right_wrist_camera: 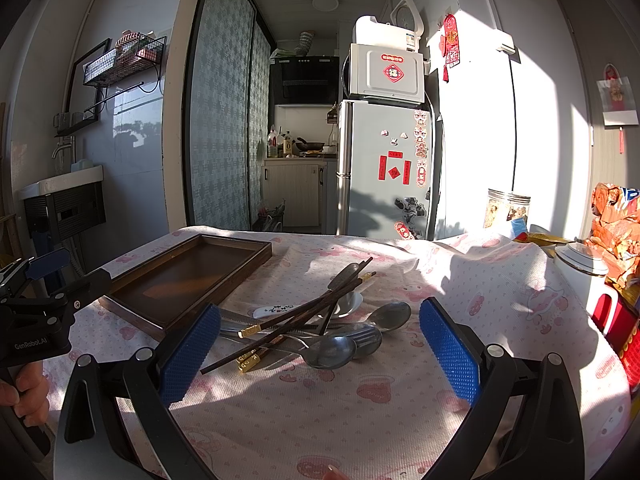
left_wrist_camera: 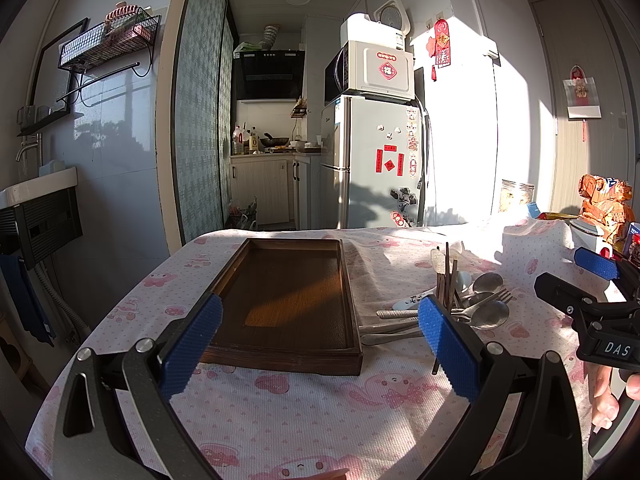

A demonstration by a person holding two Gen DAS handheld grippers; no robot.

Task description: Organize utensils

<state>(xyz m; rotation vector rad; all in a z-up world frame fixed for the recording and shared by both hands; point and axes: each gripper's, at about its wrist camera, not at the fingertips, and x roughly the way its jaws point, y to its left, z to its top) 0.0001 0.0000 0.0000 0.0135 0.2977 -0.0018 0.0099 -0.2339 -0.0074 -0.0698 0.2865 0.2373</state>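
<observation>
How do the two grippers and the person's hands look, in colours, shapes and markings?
The left gripper and the right gripper each have a black angular frame with silver round bolts and two blue fingers with a dotted grip surface. Seen from outside, the left one bears "GenRobot.AI", the right one "DAS", in white letters. The bare left hand shows no sleeve. No cables are visible.

the right gripper (left_wrist_camera: pixel 596 280) has "das" on its black body. the left gripper (right_wrist_camera: pixel 40 284) says "genrobot.ai". the fridge (right_wrist_camera: pixel 380 168) stickers are too small to read.
</observation>
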